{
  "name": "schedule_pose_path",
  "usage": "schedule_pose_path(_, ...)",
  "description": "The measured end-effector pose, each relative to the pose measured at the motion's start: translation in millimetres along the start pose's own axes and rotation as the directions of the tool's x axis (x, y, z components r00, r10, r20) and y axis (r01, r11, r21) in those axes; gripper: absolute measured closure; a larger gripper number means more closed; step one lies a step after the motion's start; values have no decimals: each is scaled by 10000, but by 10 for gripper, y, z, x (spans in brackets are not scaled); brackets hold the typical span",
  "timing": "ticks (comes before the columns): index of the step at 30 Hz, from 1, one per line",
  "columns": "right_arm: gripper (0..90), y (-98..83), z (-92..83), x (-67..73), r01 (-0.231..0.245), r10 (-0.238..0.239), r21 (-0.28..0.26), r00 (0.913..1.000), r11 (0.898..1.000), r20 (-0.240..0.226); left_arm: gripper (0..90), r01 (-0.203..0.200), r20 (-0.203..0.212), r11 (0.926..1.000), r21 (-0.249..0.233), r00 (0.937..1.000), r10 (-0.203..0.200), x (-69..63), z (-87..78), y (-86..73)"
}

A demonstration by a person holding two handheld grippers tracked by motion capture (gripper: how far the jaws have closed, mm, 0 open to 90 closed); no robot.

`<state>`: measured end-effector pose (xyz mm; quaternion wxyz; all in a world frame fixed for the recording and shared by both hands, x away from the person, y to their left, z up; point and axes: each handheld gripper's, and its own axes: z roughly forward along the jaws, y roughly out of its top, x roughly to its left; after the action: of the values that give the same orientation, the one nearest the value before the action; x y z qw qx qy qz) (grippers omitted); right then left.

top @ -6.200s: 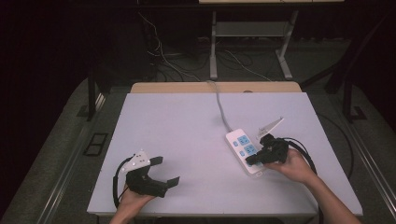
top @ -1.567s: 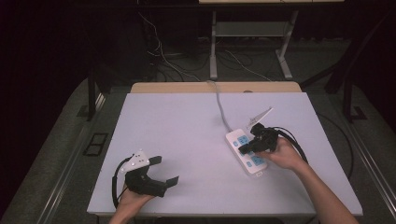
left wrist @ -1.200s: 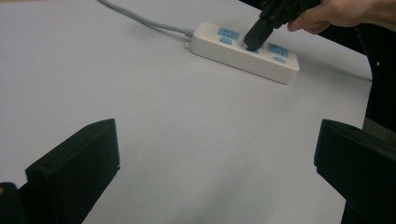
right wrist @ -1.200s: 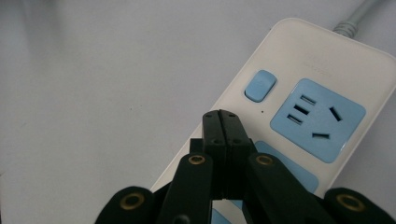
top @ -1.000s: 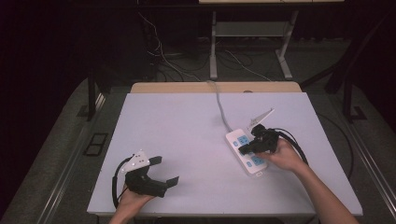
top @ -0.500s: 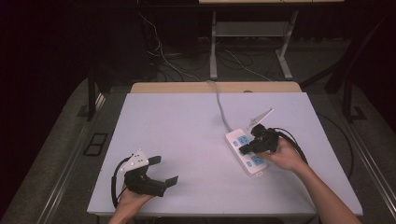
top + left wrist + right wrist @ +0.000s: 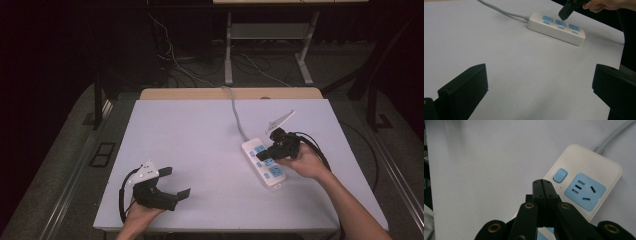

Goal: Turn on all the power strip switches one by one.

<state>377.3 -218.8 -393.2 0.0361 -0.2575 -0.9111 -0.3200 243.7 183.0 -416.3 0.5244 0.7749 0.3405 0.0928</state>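
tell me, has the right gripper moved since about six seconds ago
Yes. The right gripper went from the power strip's near end up toward its middle, farther from the person, and its shut tips now sit over the sockets.

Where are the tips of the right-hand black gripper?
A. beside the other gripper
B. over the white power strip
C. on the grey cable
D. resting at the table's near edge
B: the right gripper, jaws together, points down over the power strip near a blue button.
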Motion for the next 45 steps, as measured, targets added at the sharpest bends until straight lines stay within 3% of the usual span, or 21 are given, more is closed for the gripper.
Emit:
schedule_pose_path(14, 900, 175, -74, -65, 24, -24, -118, 10000, 9999, 16, 0, -20, -13, 10000, 14, 10000, 20, 12, -8, 0)
schedule_pose_path(45, 900, 220, 146, -250, -310, 309, -44, 9994, 9995, -156, 0, -18, -11, 10000, -6, 10000, 18, 19, -13, 0)
